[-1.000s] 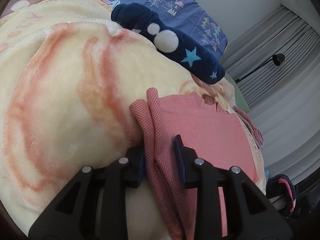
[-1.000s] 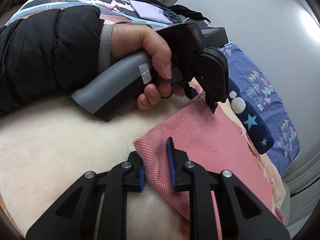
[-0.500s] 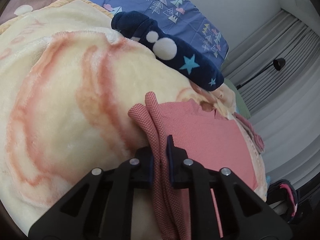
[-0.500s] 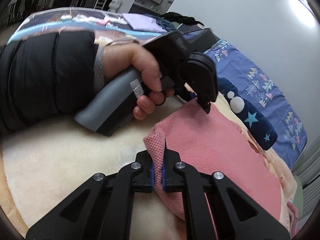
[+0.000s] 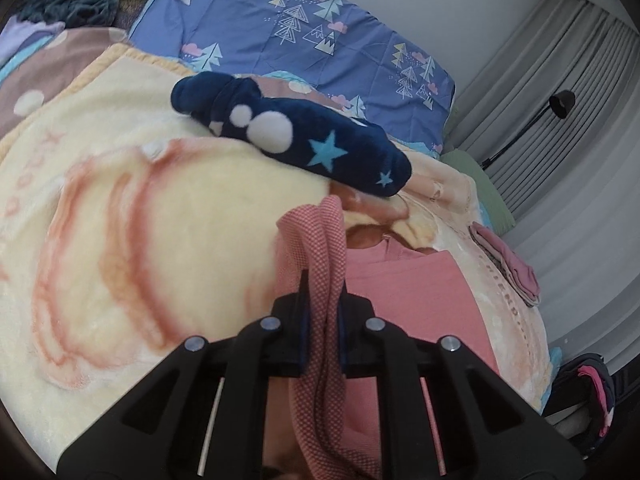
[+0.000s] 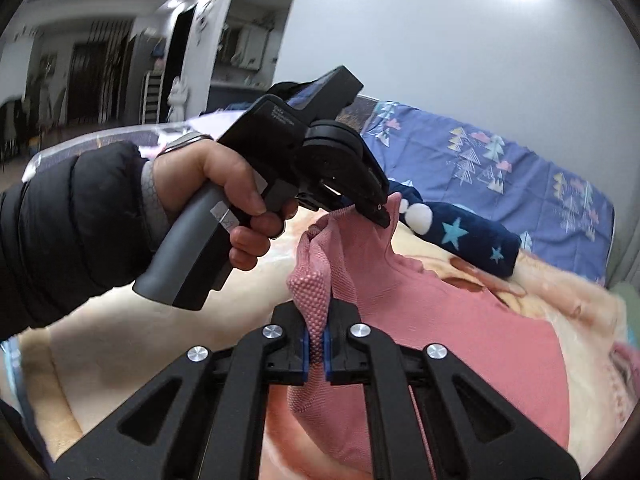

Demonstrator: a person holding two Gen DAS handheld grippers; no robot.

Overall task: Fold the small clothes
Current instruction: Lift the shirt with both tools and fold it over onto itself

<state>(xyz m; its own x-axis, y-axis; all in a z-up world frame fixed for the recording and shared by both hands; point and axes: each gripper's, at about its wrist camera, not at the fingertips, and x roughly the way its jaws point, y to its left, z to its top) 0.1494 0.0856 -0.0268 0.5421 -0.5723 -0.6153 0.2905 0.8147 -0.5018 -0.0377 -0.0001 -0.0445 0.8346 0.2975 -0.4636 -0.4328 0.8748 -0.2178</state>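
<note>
A small pink garment (image 5: 404, 292) lies on a cream blanket (image 5: 160, 216) spread over a bed. My left gripper (image 5: 323, 300) is shut on a bunched edge of it, and the cloth stands up between the pads. In the right wrist view my right gripper (image 6: 317, 336) is shut on another corner of the pink garment (image 6: 460, 344), lifted off the blanket (image 6: 160, 344). The left gripper (image 6: 376, 210) shows there too, held by a hand in a black sleeve, pinching the garment's far edge. The cloth hangs stretched between both grips.
A dark blue plush garment with stars (image 5: 304, 140) lies just beyond the pink one. Folded pink clothes (image 5: 508, 264) sit at the blanket's right edge. A blue tree-print quilt (image 5: 320, 40) lies behind, grey curtains (image 5: 560, 120) and a black lamp (image 5: 562, 102) to the right.
Both grippers closed on the pink garment's edge, then rose, pulling that edge up off the blanket. The right gripper also rolled.
</note>
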